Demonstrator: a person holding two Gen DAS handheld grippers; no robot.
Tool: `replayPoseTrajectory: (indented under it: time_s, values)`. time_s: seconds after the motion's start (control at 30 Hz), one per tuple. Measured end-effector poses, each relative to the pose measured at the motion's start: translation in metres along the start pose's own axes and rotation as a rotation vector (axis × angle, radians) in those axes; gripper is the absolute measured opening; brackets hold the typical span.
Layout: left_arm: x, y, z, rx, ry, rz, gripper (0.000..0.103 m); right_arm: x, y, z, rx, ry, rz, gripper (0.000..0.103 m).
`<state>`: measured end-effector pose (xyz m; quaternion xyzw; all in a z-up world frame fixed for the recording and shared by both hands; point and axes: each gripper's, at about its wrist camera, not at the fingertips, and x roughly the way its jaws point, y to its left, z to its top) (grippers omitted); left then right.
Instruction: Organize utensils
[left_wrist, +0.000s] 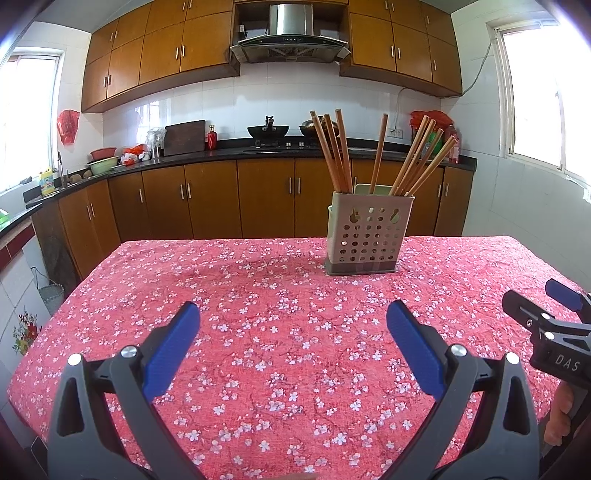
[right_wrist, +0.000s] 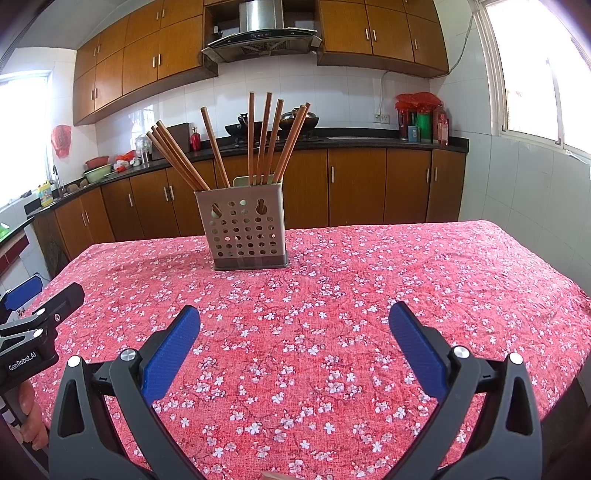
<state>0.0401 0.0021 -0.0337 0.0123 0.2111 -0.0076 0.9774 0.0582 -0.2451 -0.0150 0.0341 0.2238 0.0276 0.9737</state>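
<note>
A beige perforated utensil holder (left_wrist: 365, 236) stands upright at the far side of the table, holding several wooden chopsticks (left_wrist: 338, 151) that fan out of its top. It also shows in the right wrist view (right_wrist: 245, 232) with the chopsticks (right_wrist: 264, 138). My left gripper (left_wrist: 291, 314) is open and empty, low over the cloth, well short of the holder. My right gripper (right_wrist: 293, 317) is open and empty, also short of the holder. Each gripper shows at the edge of the other's view: the right one (left_wrist: 546, 325), the left one (right_wrist: 33, 321).
The table carries a red cloth with white blossoms (left_wrist: 280, 332). Behind it run a dark kitchen counter (left_wrist: 258, 149) with woks, bowls and bottles, and brown cabinets. Windows flank both sides.
</note>
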Motion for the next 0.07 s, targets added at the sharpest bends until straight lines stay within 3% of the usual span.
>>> replayPoseTrajectory:
  time_s: [0.07]
  values:
    - [0.0008, -0.0004, 0.0011, 0.002, 0.002, -0.003, 0.099, -0.0004, -0.0002, -0.0004, 0.001, 0.000, 0.001, 0.101]
